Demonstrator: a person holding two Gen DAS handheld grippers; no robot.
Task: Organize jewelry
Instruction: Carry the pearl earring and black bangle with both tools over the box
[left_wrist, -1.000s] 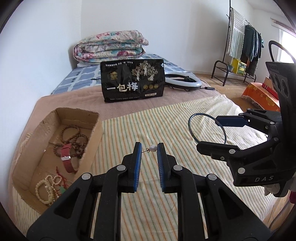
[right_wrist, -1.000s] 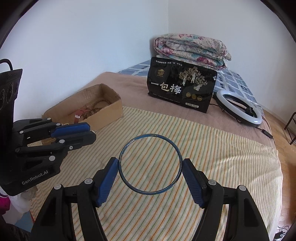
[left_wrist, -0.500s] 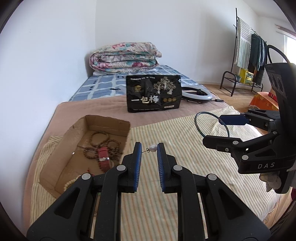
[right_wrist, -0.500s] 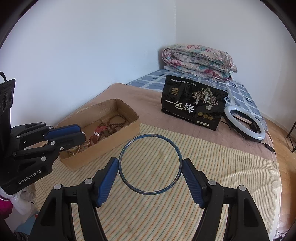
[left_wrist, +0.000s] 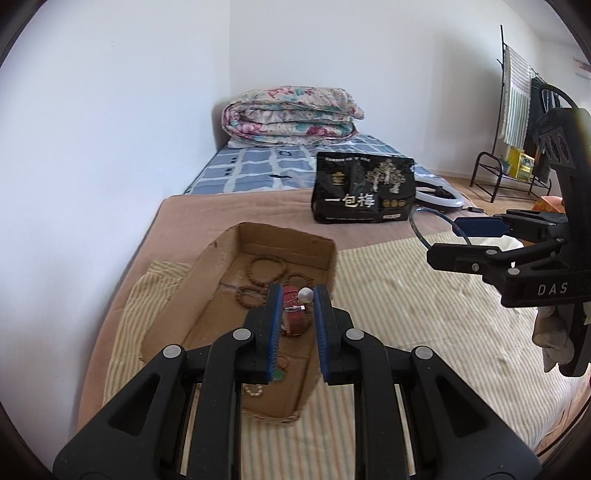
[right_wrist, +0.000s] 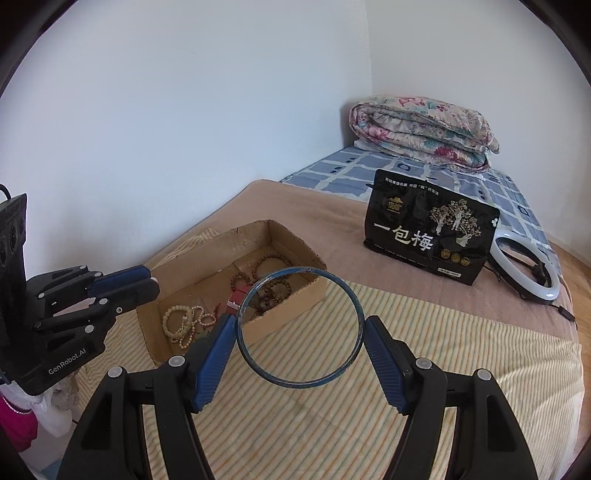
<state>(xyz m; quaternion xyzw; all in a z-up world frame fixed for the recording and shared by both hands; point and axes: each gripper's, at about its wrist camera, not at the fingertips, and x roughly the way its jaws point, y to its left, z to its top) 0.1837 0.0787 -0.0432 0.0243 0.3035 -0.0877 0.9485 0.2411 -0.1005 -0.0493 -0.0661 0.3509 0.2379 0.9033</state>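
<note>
Right wrist: bangle (right_wrist: 300, 328) in tongs (right_wrist: 300, 345)

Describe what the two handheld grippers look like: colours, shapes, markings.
Both are black plastic with angular linkage arms joined by round silver rivets, ending in flat, ribbed blue pads. The left gripper carries white "GenRobot.AI" lettering on its side, seen from the right wrist view. The right gripper is marked "DAS" in white, seen from the left wrist view. A black curved loop rises from the top of each body.
</note>
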